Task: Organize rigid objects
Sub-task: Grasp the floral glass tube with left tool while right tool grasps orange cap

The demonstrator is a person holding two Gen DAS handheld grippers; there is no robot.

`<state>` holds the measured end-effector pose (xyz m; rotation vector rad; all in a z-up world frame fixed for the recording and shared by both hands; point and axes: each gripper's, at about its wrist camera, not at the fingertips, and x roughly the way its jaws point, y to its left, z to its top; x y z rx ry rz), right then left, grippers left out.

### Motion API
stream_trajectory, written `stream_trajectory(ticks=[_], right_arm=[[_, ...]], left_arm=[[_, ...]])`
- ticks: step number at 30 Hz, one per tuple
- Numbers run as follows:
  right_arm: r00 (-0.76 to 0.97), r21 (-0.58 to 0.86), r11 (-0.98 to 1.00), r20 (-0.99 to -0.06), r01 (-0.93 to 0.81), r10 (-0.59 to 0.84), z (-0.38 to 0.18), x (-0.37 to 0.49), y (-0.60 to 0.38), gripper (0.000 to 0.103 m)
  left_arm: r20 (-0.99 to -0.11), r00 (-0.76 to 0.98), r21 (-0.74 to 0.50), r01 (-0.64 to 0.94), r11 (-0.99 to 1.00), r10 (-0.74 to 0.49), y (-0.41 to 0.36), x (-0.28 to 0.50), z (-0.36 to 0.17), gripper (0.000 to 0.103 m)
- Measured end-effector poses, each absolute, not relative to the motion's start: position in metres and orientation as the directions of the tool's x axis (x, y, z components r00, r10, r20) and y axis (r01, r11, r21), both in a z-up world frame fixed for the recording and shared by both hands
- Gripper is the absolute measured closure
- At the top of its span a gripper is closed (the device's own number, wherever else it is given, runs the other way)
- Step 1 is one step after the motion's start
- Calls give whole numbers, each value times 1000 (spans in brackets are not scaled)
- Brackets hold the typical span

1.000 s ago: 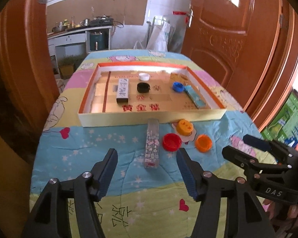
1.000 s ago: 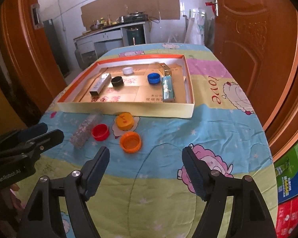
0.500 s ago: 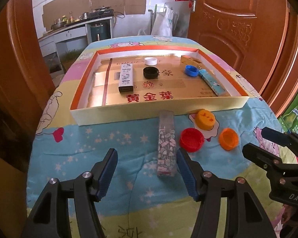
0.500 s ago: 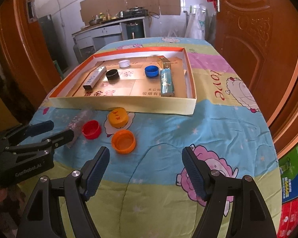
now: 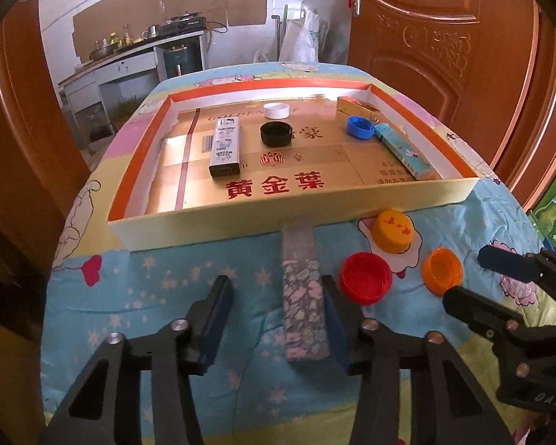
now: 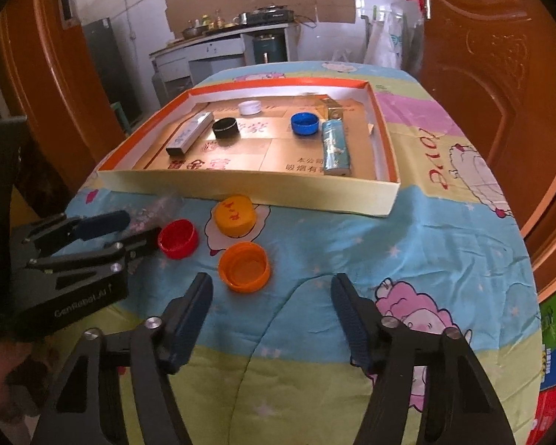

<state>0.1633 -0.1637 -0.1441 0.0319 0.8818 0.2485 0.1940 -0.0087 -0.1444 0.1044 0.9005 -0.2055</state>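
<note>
While my left hand-held gripper [image 5: 274,319] closes with only its right pad touching the long floral-patterned box [image 5: 304,296] lying on the quilted worktop [image 5: 159,289] before the tray [image 5: 241,222], I judge it light, rigid, perhaps slick, best pinched mid-length across its narrow sides.

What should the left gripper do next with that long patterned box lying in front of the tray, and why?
Probably finish closing. The patterned box lies on the cloth between the closing jaws of the left gripper, one side already against it, the other still clear. Once gripped, it can be lifted over the tray wall.
</note>
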Motion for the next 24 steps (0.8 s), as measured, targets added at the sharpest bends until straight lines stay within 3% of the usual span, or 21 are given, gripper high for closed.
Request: stream_trajectory(ticks=[3, 11, 15, 24], right_arm=[[612, 102, 973, -763, -206, 210, -148, 166, -160, 44], [606, 91, 964, -762, -250, 229, -147, 175, -148, 47], [602, 76, 964, -768, -254, 219, -148, 179, -144, 72], [615, 96, 964, -754, -247, 232, -141, 175, -149, 72]], left_arm=[[-785, 604, -5, 218, 976, -139, -7, 195, -144, 64], [-781, 607, -22, 209, 978, -147, -3, 196, -143, 73], [-781, 606, -29, 206, 978, -151, -1, 195, -142, 77], [-777, 608, -58, 194, 979, -166, 3, 189, -139, 82]])
